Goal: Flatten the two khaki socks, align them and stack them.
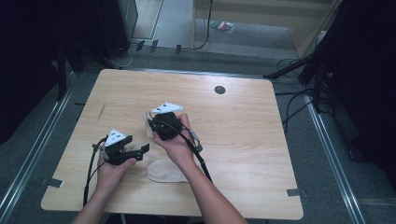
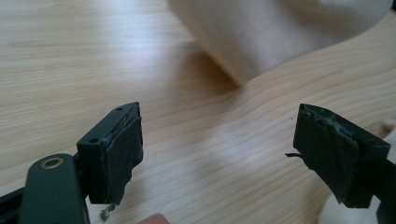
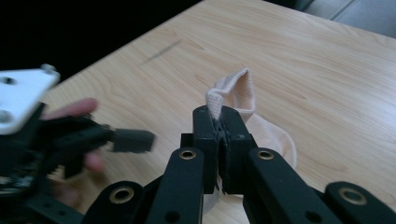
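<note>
The sock (image 3: 233, 93) is pinched at its cuff between the closed jaws of the right gripper (image 3: 219, 126), its foot draped on the wooden table (image 1: 243, 121). The left gripper (image 2: 217, 154) is held wide open, empty, just beside the sock.

A light wooden table (image 1: 243, 140) is standing on grey carpet (image 1: 261, 39), with a round dark hole (image 1: 219, 89) near its far edge. Metal rails (image 1: 334, 163) are running along both sides. Black cables (image 1: 292, 100) are trailing past the right far corner, and dark equipment (image 1: 359, 70) is looming there.
</note>
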### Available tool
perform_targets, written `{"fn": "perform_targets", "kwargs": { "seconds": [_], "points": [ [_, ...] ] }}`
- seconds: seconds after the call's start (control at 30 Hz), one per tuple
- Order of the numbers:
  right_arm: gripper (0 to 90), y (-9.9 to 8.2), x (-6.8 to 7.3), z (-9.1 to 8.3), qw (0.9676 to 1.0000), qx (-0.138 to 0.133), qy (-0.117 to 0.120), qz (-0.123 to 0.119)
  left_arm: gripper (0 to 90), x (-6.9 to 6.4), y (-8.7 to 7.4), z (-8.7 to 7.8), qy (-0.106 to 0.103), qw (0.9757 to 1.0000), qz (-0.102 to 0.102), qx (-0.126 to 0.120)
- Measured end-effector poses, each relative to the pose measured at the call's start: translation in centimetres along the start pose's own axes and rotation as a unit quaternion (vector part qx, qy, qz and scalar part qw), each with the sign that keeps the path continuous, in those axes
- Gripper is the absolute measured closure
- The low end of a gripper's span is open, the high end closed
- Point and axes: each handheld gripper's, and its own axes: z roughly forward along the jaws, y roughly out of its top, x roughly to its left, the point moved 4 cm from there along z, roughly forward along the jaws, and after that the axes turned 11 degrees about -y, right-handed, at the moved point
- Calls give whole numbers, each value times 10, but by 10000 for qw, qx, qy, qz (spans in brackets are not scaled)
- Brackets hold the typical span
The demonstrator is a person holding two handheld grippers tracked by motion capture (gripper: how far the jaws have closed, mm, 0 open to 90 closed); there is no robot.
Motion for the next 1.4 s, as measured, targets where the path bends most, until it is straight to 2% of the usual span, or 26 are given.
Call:
{"fn": "perform_targets", "kwargs": {
  "seconds": [0.07,0.17,0.2,0.27,0.3,0.33,0.43,0.47,0.5,0.53,0.57,0.63,0.73,0.8,0.87,0.9,0.93,0.97,1.0,1.07,1.13,1.17,1.2,1.23,1.33,1.4],
  "points": [
    [878,2,2,-3,10000,-32,55,23,171,-3,2,4,19,10000,61,11],
    [878,7,6,-13,9996,-126,228,87,326,-6,6,8,190,9996,176,-72],
    [878,9,7,-18,9993,-179,294,116,326,-5,7,8,356,9990,239,-92],
    [879,12,5,-31,9987,-242,392,202,583,-3,7,2,706,9964,431,-173],
    [883,12,-2,-42,9982,-277,444,306,829,-2,7,0,766,9956,514,-185],
    [887,11,-7,-47,9980,-271,417,382,900,-1,7,-4,861,9936,721,-139],
    [894,2,-30,-55,9984,-152,198,504,900,-3,8,-7,1118,9881,1051,-57],
    [896,-3,-38,-55,9984,-88,76,554,900,-3,8,-7,1118,9881,1051,-57],
    [897,-9,-46,-55,9980,6,-19,629,900,-5,9,-7,1217,9859,1148,-9],
    [897,-9,-46,-55,9980,6,-19,629,900,-5,9,-7,1217,9859,1148,-9],
    [899,-25,-63,-50,9968,188,-216,743,900,-7,8,-4,1269,9835,1279,149],
    [899,-31,-69,-48,9961,246,-291,797,900,-7,7,-1,1277,9820,1371,254],
    [900,-56,-90,-37,9926,552,-441,990,900,-14,5,10,1215,9767,1676,561],
    [899,-74,-100,-29,9909,730,-450,1035,900,-19,2,19,816,9802,1669,688],
    [899,-79,-103,-27,9906,789,-431,1033,893,-20,0,21,732,9806,1662,735],
    [899,-83,-105,-25,9905,819,-490,987,869,-18,-2,21,885,9782,1718,763],
    [898,-87,-108,-24,9902,853,-621,920,854,-15,-2,20,927,9789,1668,732],
    [895,-93,-115,-22,9897,887,-629,929,767,-8,-2,18,869,9847,1376,630],
    [895,-93,-115,-22,9897,887,-629,929,741,-8,-2,18,869,9847,1376,630],
    [871,-97,-122,-20,9889,968,-655,916,714,1,-2,13,605,9920,988,501],
    [754,-101,-131,-19,9879,967,-766,940,642,6,0,8,356,9966,671,314],
    [650,-105,-141,-18,9851,947,-1073,956,612,8,1,5,318,9976,576,226],
    [650,-105,-141,-18,9851,947,-1073,956,612,9,2,4,266,9982,507,173],
    [612,-109,-149,-21,9822,877,-1249,1092,586,10,4,3,171,9991,379,63],
    [609,-112,-156,-25,9792,797,-1336,1305,570,10,7,3,14,9997,230,-4],
    [602,-114,-157,-27,9789,702,-1294,1416,559,10,10,6,-94,9999,116,-73]
  ]
}}
